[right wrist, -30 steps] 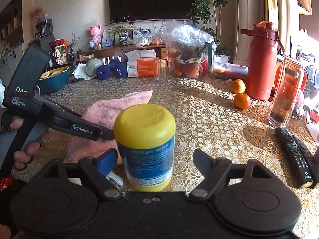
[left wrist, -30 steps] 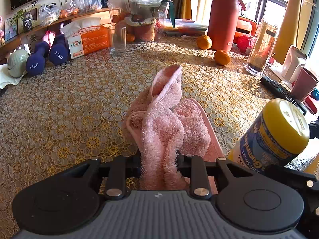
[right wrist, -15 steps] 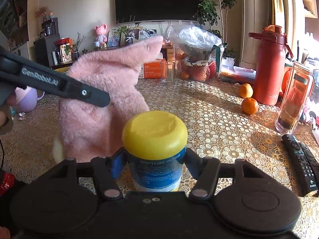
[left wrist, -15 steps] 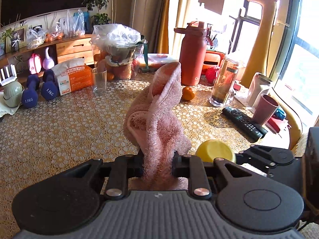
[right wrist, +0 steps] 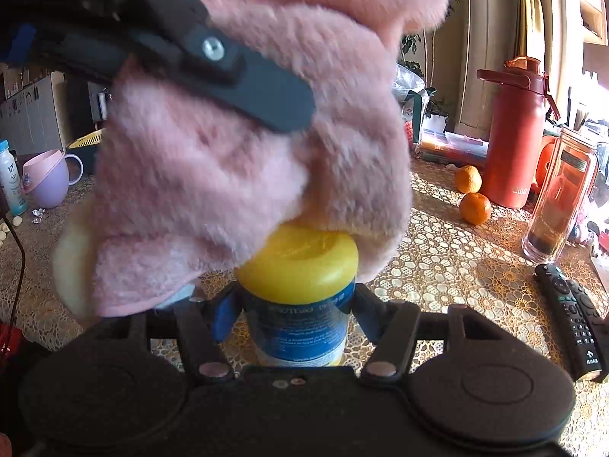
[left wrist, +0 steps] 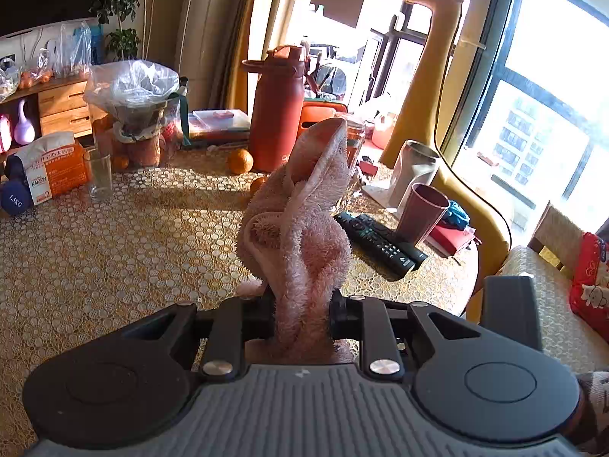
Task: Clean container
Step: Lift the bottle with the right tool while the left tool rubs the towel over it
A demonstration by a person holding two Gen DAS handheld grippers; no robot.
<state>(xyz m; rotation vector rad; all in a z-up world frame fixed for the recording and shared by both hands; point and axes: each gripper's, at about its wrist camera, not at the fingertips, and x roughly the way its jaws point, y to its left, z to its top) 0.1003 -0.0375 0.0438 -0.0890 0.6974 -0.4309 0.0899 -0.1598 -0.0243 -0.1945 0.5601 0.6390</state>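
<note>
Two grippers share this moment, each closed on a different thing. Right gripper (right wrist: 295, 301): its fingers clamp the blue-labelled body of the container (right wrist: 300, 304), which stands upright at 6 o'clock in the right wrist view; the jaws have just been closing, with the container between them. Its base is cut off behind the gripper body, so contact with the table (right wrist: 475, 285) cannot be told. The label print is too small and blurred to read. Yellow lid (right wrist: 298, 261): only the near half shows; the far half lies under the pink towel (right wrist: 243, 160). The towel touches the lid's far rim and fills the view from 9 to 1 o'clock, hiding most of the room behind. Left gripper (left wrist: 302, 314): its fingers pinch a bunched fold of the same towel, which rises upright from between them toward 12 o'clock in the left wrist view; in the right wrist view one dark finger (right wrist: 243, 80) crosses the towel at 11 o'clock, blurred. The container itself does not appear in the left wrist view. At 3 o'clock in the right wrist view stand two oranges (right wrist: 474, 207), a red flask (right wrist: 515, 141) and a clear bottle (right wrist: 559, 194); a remote control (right wrist: 574, 323) lies at 4 o'clock, partly cut off by the gripper body.
</note>
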